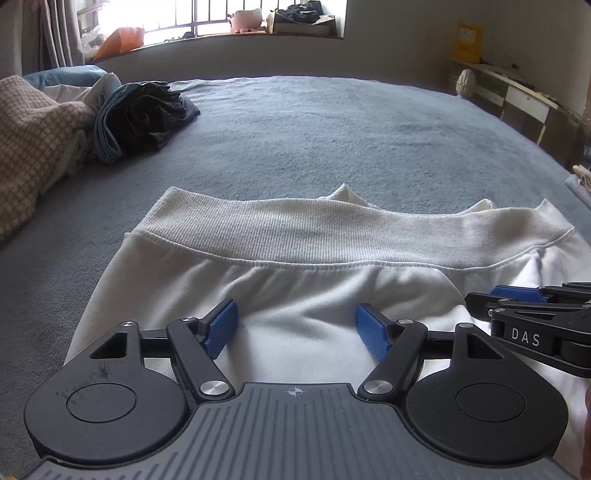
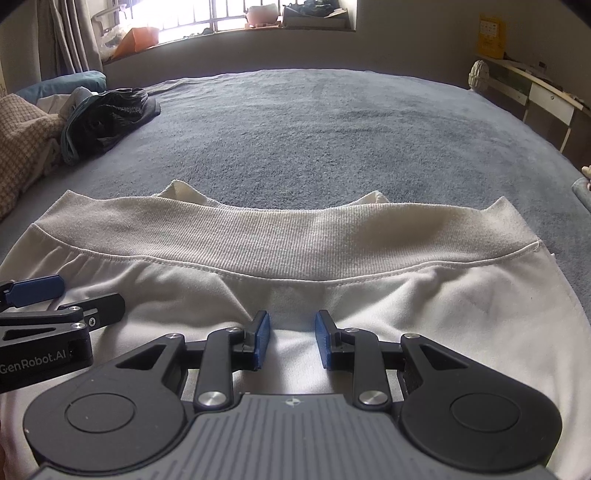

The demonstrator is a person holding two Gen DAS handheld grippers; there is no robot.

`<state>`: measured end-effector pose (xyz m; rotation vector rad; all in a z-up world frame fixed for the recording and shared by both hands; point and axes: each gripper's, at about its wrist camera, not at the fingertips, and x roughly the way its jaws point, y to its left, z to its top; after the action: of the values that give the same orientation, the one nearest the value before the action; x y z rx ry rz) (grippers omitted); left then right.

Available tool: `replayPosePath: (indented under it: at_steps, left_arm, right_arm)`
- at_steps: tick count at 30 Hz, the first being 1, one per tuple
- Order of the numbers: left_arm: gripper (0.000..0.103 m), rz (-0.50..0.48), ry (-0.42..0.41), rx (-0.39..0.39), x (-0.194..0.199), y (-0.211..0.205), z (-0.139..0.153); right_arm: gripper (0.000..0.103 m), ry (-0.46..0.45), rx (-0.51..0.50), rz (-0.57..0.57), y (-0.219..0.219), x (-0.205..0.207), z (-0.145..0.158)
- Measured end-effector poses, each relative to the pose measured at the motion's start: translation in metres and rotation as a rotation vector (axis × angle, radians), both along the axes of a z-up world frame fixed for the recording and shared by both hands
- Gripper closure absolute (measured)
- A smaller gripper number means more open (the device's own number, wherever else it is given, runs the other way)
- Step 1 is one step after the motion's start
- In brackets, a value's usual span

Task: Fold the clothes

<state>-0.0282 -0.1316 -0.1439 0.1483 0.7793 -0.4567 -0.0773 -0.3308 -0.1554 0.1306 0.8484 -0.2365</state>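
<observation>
A white sweatshirt [image 1: 295, 288] [image 2: 295, 280] lies flat on the blue-grey bed, its ribbed hem band [image 1: 314, 229] [image 2: 295, 232] on the far side. My left gripper [image 1: 297, 328] hovers open just over the white cloth below the band, nothing between its blue pads. My right gripper [image 2: 291, 338] also stands open over the cloth, jaws a little narrower, holding nothing. Each gripper shows in the other's view: the right one [image 1: 532, 310] at the right edge, the left one [image 2: 44, 306] at the left edge, close beside each other.
A dark rolled garment pile [image 1: 144, 114] [image 2: 107, 118] lies at the far left of the bed [image 1: 332, 122], beside a beige checked blanket [image 1: 33, 144] and a blue pillow [image 1: 62, 75]. A low desk [image 1: 517, 92] stands at the right wall; a cluttered window sill [image 1: 240, 26] is behind.
</observation>
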Motion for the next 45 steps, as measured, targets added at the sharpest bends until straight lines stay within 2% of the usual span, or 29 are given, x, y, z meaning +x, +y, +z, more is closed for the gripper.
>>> replayPosePath:
  at_steps: [8, 14, 25, 45]
  left_arm:
    - [0.031, 0.012, 0.0, 0.04, -0.0004, 0.002, 0.0021]
    - [0.029, 0.007, -0.017, 0.04, -0.0019, 0.0016, -0.0015]
    - [0.027, 0.007, 0.003, 0.017, 0.0029, 0.0012, -0.0017]
    - [0.025, -0.01, -0.02, 0.007, 0.0013, 0.0027, -0.0045]
  right_arm:
    - [0.074, -0.013, 0.026, -0.007, -0.0034, -0.0018, -0.0003]
    - [0.074, -0.039, 0.028, -0.003, -0.004, -0.0062, -0.0033]
    - [0.073, -0.053, 0.028, -0.015, -0.0033, -0.007, -0.0053]
    - [0.073, -0.046, 0.014, -0.026, 0.0006, -0.0045, -0.0052]
